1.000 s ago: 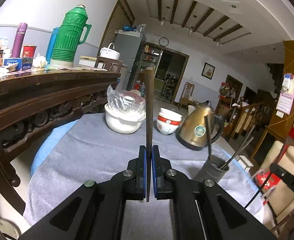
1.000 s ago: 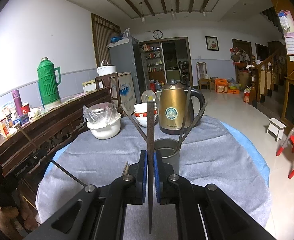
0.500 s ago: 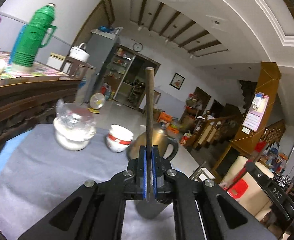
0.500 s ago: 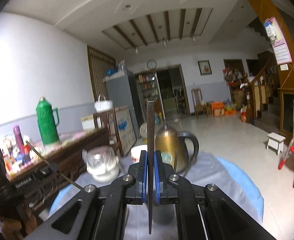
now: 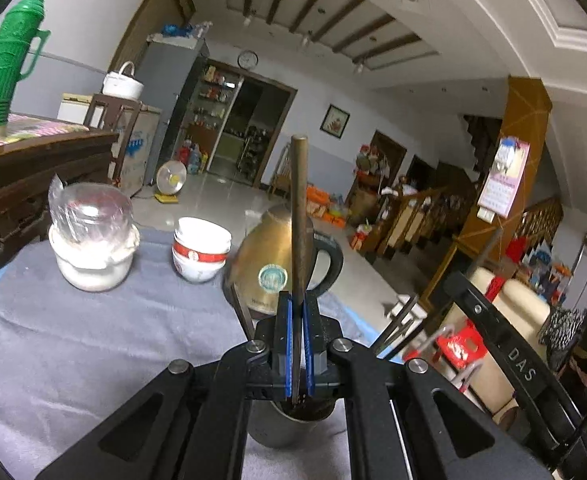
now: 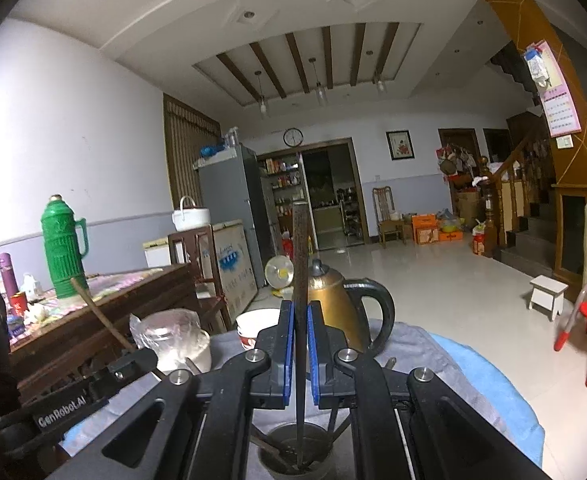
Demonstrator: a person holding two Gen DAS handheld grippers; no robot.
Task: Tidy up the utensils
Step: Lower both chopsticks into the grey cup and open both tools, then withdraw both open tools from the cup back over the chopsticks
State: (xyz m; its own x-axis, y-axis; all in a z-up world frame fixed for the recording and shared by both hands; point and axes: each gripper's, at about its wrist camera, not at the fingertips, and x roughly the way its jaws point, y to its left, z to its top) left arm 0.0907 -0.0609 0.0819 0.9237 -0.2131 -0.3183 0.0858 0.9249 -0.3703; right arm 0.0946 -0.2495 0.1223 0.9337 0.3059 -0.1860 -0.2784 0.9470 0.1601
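Two grippers each pinch a single chopstick upright between blue pads.

Left wrist view: the left gripper [image 5: 298, 344] is clamped narrow on a brown chopstick [image 5: 299, 216] that rises through the centre of the frame. Its lower tip sits over the mouth of a grey cup [image 5: 289, 424] at lower centre, mostly hidden behind the black gripper body; whether the tip is inside cannot be told. Other sticks [image 5: 240, 312] lean out of the cup. A second ago the cup stood off to the lower right; now it lies directly under the jaws. A gold kettle [image 5: 265, 256], partly covered by the chopstick, stands behind. At left, a white pot [image 5: 93, 256] holds a clear bag.

Right wrist view: the right gripper [image 6: 301, 356] is shut on a dark chopstick [image 6: 300, 264], its tip down inside the cup [image 6: 293, 456], which is cut off by the bottom edge and holds several sticks. Earlier the cup stood further up the frame, beyond the fingers.
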